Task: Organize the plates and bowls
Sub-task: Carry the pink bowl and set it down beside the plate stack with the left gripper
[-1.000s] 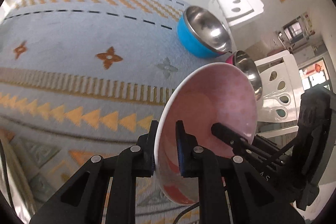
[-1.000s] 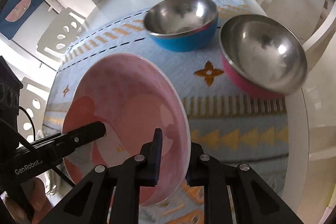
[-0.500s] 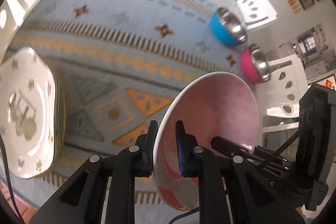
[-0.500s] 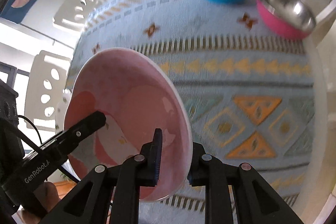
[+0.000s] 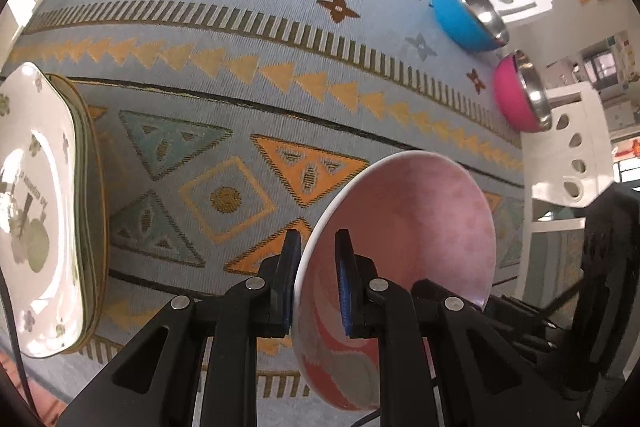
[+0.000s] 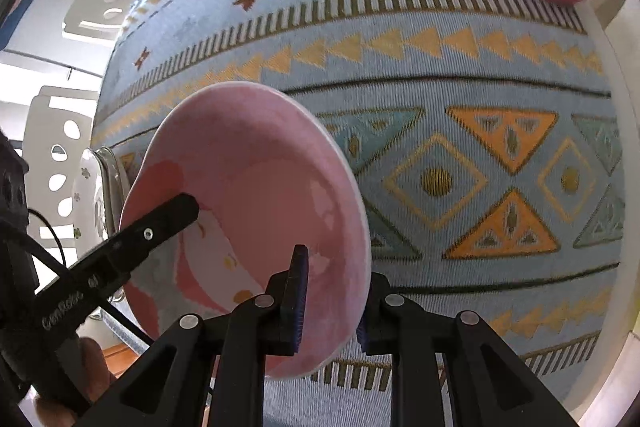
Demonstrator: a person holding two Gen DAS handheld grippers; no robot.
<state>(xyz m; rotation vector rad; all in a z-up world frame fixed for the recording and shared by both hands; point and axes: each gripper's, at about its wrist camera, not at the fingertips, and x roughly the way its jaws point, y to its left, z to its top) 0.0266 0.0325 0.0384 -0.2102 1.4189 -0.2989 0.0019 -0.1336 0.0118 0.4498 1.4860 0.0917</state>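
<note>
Left wrist view: the left claw (image 5: 316, 279) grips the near rim of the pink bowl (image 5: 404, 219), one finger outside the wall and one inside, with both blue pads pressed against the rim. The bowl is tilted on edge, its opening turned toward the right, and it is raised above the patterned tablecloth (image 5: 240, 75). The right claw's black finger enters the same bowl from the lower right.

Right wrist view: the right claw (image 6: 332, 301) grips the opposite rim of the pink bowl (image 6: 256, 187) in the same way, one finger inside and one outside, closed onto the wall. The left claw's finger (image 6: 160, 223) reaches into the bowl from the left. The bowl is therefore carried by both claws at once, clear of the table.

A stack of white plates (image 5: 36, 211) with a green floral print lies at the left edge of the tablecloth; in the right wrist view part of it (image 6: 90, 195) shows just behind the bowl's left rim. A blue bowl (image 5: 466, 15) and a magenta bowl (image 5: 516, 95), both with steel interiors, stand side by side at the far right edge of the table, well apart from the plates. White chairs (image 5: 576, 155) stand beyond the table.
</note>
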